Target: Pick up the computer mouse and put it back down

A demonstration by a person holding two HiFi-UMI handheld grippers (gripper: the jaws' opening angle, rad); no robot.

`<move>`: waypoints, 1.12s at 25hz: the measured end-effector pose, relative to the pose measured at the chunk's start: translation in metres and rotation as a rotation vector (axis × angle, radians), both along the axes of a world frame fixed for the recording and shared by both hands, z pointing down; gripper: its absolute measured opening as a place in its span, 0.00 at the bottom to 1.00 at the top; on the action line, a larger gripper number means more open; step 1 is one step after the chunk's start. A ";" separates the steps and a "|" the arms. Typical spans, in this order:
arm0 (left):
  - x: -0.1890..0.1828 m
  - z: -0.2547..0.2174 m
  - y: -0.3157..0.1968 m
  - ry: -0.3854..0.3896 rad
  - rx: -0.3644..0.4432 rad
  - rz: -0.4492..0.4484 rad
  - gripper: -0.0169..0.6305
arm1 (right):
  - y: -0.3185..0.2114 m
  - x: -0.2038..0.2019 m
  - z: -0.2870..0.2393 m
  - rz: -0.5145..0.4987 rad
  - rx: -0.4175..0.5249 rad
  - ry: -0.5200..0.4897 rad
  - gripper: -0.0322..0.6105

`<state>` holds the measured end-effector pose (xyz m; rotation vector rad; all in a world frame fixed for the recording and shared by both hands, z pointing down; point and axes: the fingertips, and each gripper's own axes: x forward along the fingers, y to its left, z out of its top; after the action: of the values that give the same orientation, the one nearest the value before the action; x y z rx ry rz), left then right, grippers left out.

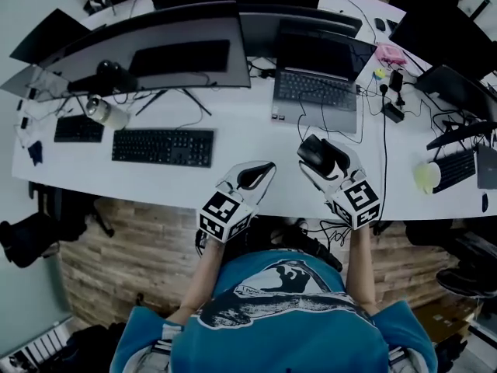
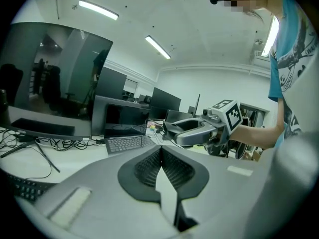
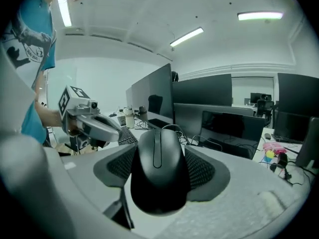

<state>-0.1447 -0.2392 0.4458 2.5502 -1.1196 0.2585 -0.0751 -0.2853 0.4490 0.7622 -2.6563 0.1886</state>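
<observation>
the computer mouse is smooth black plastic, matt with a faint sheen along its back. the ribbed black pads of the right tool look rubbery against that tool's matt grey plastic shell, and the left tool has the same grey shell and finely ridged dark lining. the tabletop is smooth white with a dull finish, the floor is wood planking with visible grain, and the shirt is blue printed cloth.
</observation>
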 end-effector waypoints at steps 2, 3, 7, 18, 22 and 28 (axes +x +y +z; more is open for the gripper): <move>0.013 -0.001 0.000 -0.002 0.004 0.016 0.05 | 0.008 0.014 -0.010 0.017 0.017 -0.014 0.53; 0.019 -0.001 0.000 -0.003 0.006 0.024 0.05 | 0.012 0.021 -0.015 0.024 0.023 -0.020 0.53; 0.039 -0.004 0.002 -0.006 0.011 0.046 0.05 | 0.027 0.045 -0.023 0.049 0.034 -0.024 0.53; 0.086 -0.007 0.020 -0.022 0.016 0.076 0.05 | 0.044 0.111 0.000 0.130 -0.001 0.006 0.53; 0.103 -0.007 0.029 -0.031 0.010 0.080 0.05 | 0.052 0.141 0.028 0.160 -0.042 0.053 0.53; 0.121 -0.004 0.043 -0.044 0.000 0.060 0.05 | 0.057 0.188 0.086 0.197 -0.137 0.113 0.53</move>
<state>-0.0240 -0.1963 0.4423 2.5926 -1.0599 0.3306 0.1125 -0.2285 0.5347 0.9587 -2.4325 0.3642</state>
